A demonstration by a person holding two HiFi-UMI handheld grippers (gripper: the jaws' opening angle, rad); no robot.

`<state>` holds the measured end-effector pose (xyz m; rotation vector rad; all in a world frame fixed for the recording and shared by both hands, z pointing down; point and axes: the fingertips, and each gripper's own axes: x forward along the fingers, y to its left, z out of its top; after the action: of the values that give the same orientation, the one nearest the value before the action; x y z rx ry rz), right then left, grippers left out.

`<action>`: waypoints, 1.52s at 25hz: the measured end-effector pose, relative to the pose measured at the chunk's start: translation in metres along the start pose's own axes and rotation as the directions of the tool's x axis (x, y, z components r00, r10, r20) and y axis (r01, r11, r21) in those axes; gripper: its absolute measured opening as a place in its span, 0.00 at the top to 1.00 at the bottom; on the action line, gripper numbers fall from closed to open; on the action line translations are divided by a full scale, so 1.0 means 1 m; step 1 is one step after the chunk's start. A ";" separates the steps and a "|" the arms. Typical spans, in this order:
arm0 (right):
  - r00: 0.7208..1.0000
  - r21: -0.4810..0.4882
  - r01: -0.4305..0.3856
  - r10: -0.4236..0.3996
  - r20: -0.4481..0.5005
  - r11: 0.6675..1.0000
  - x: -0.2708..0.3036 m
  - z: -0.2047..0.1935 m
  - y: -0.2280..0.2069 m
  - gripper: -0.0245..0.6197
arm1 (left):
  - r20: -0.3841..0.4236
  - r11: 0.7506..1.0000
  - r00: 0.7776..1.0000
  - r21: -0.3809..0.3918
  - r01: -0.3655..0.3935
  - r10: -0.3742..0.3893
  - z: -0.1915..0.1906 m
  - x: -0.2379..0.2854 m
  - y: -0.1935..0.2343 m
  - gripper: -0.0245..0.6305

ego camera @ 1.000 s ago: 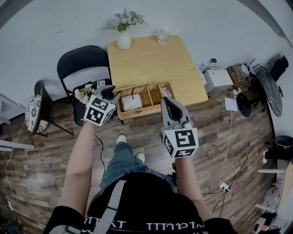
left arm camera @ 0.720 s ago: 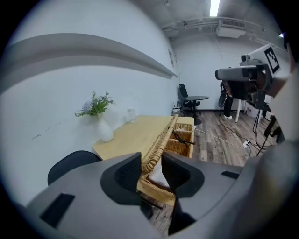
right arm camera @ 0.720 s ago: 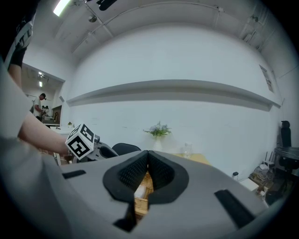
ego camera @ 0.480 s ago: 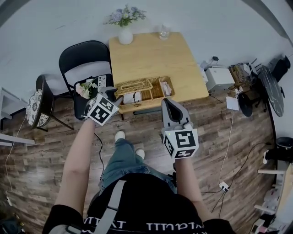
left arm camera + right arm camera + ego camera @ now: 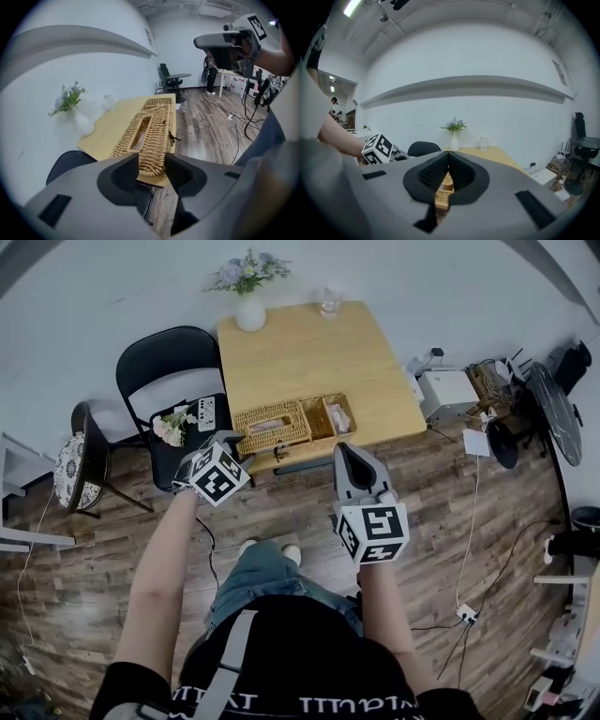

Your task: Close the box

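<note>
A wicker box [image 5: 281, 425] lies along the front edge of the wooden table [image 5: 309, 352], and its slotted lid lies flat over the left part. My left gripper [image 5: 228, 441] hovers just off the box's left end. In the left gripper view the box [image 5: 150, 133] stretches away beyond my left gripper [image 5: 152, 163]; the jaws are opening and the pads do not press on the box's near end. My right gripper [image 5: 343, 450] hangs in front of the table, shut on nothing. In the right gripper view its pads meet at my right gripper [image 5: 448, 154], with wicker [image 5: 445, 183] showing below them.
A white vase of flowers [image 5: 250, 315] and a glass [image 5: 329, 306] stand at the table's far edge. A black chair [image 5: 169, 371] at the left holds a small bouquet and a remote. A stool [image 5: 70, 465] stands further left. A white unit [image 5: 445, 388] and cables lie on the floor at the right.
The box's lid has gone from raised, with a white tissue pack showing, to flat on the box. My left gripper has drawn back off the box's left end. The right gripper barely moved.
</note>
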<state>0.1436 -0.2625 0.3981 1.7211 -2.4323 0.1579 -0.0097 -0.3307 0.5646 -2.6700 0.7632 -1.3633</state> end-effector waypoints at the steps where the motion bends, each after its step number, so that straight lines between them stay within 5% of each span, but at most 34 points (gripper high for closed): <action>1: 1.000 0.003 0.006 -0.006 -0.002 1.000 0.001 -0.001 0.000 0.94 | -0.008 1.000 1.000 0.012 0.007 -0.007 -0.002 0.002 -0.002 0.71; 20: 0.982 -0.007 0.149 -0.149 -0.114 0.989 0.015 -0.012 0.081 0.94 | 0.051 0.985 0.987 0.090 0.149 -0.154 -0.016 0.006 -0.012 0.68; 33: 0.962 -0.026 0.249 -0.251 -0.108 0.968 -0.015 -0.010 0.131 0.94 | 0.208 0.988 0.970 0.113 0.106 -0.128 -0.008 -0.054 -0.003 0.68; 38: 0.958 -0.058 0.267 -0.272 -0.091 0.962 -0.026 -0.003 0.128 0.94 | 0.300 0.997 0.951 0.032 0.073 -0.079 0.006 -0.078 0.008 0.68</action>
<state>0.0312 -0.1949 0.3964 1.9526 -2.0906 0.1490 -0.0465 -0.3041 0.5000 -2.8219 0.6142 -0.9332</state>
